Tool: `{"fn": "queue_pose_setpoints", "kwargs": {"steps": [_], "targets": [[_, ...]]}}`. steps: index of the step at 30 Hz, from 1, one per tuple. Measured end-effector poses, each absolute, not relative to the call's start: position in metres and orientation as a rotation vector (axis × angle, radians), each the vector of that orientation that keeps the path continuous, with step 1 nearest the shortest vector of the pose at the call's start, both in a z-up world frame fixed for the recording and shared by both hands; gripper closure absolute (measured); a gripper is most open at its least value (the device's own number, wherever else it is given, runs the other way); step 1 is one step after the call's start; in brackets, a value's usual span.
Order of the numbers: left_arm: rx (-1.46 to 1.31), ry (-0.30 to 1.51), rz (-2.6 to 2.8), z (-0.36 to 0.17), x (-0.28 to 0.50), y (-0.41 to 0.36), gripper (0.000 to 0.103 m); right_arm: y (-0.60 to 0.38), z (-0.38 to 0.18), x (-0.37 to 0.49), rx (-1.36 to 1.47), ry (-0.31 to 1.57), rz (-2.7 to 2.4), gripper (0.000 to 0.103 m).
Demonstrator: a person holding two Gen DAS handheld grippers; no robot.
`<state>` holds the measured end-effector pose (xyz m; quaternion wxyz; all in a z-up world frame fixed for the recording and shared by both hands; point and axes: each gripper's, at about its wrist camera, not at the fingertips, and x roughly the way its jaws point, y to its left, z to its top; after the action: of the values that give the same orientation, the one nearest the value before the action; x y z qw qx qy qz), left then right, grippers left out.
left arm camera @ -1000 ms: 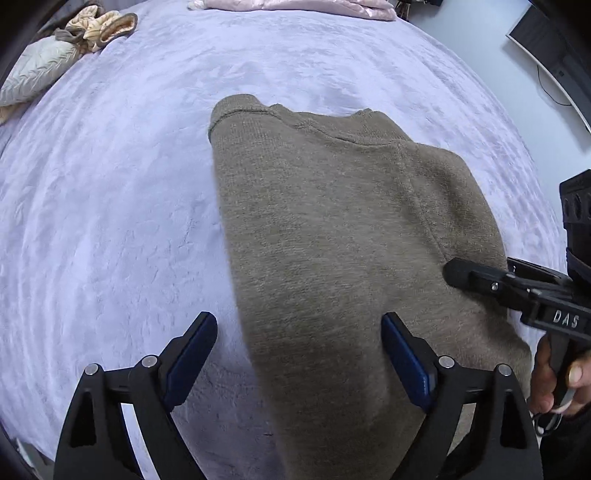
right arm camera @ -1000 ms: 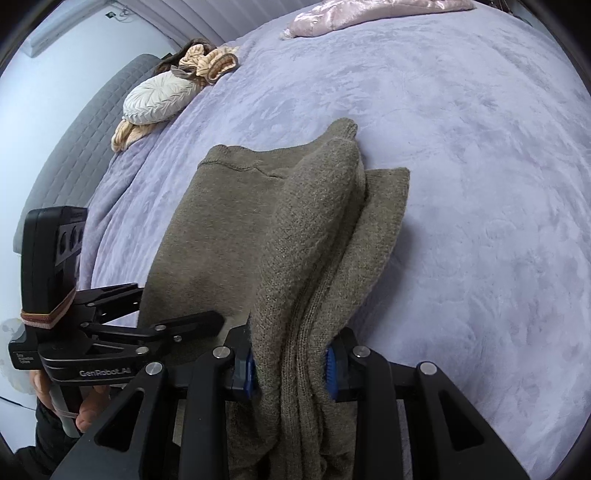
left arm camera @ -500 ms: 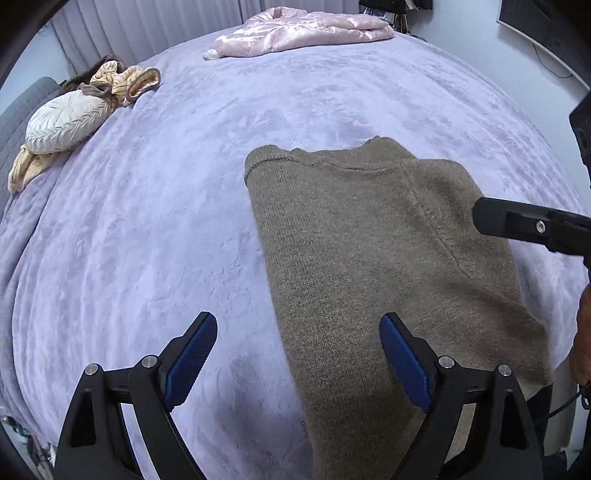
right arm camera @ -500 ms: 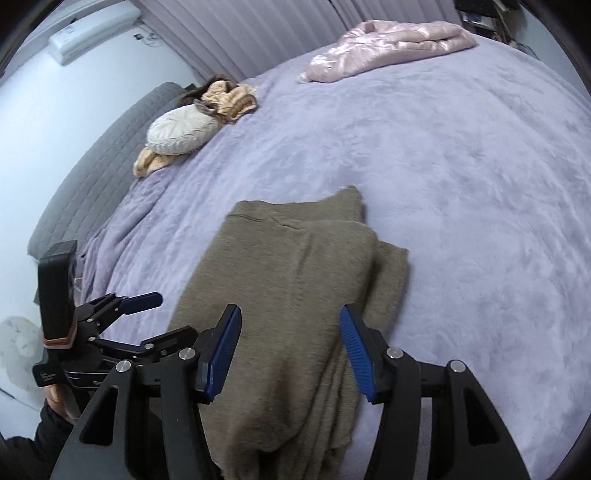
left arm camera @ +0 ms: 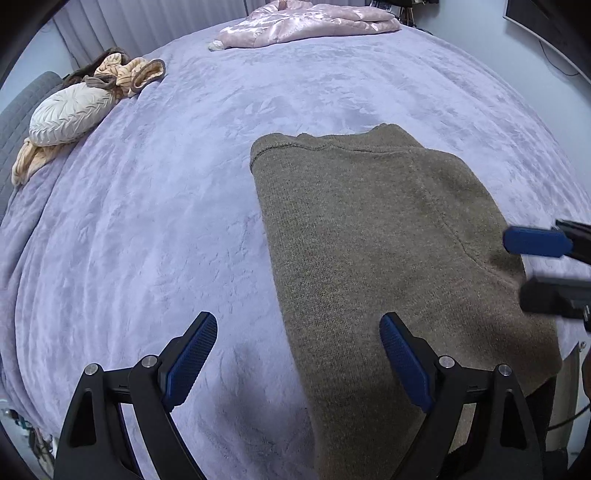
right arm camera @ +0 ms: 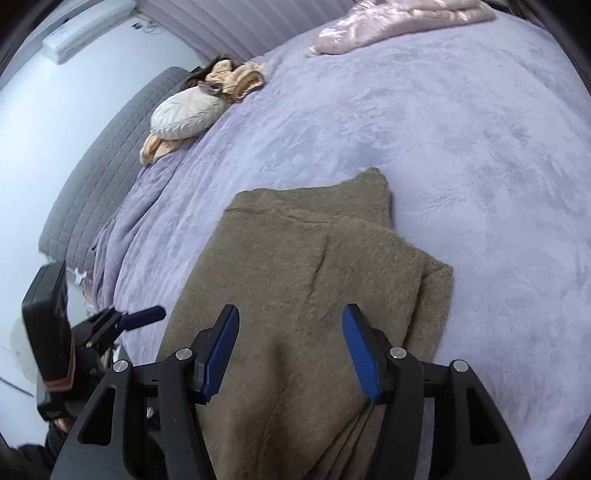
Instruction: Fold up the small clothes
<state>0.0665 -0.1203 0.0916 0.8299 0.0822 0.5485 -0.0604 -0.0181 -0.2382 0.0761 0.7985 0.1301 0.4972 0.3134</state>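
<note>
matt knitted sweater (left arm camera: 373, 236), plush velvety bedspread (left arm camera: 155, 221), glossy satin garment (left arm camera: 306, 22)

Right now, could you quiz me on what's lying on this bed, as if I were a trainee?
1. True or false: the right gripper is clamped on the brown sweater.
2. Which thing lies farthest up the purple blanket? A) pink garment B) white cushion C) brown sweater
3. Fill in: the left gripper has its jaws wide ____.

Key:
1. False. Its jaws have just been opening; the sweater lies loose below them.
2. A
3. open
</note>
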Motion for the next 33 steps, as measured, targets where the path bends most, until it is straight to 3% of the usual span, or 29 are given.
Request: {"fn": "queue_pose_setpoints", "kwargs": {"steps": [5,12,18,23,33], "targets": [[0.187,1.167,-0.121,0.093,0.059,-0.121,0.012,-0.224,0.092,-0.075,0.135,1.016,0.844,0.040],[0.209,1.149,-0.092,0.103,0.045,-0.127,0.013,-0.207,0.052,-0.084,-0.011,1.108,0.776,0.035],[0.191,1.109,-0.074,0.119,0.033,-0.128,0.013,-0.192,0.080,-0.088,-0.110,1.022,0.722,0.034],[0.178,1.087,-0.078,0.127,0.026,-0.134,0.012,-0.177,0.097,-0.101,-0.234,0.983,0.636,0.026],[0.201,1.102,-0.063,0.119,0.017,-0.140,0.012,-0.174,0.102,-0.105,-0.327,1.008,0.548,0.025]]}}
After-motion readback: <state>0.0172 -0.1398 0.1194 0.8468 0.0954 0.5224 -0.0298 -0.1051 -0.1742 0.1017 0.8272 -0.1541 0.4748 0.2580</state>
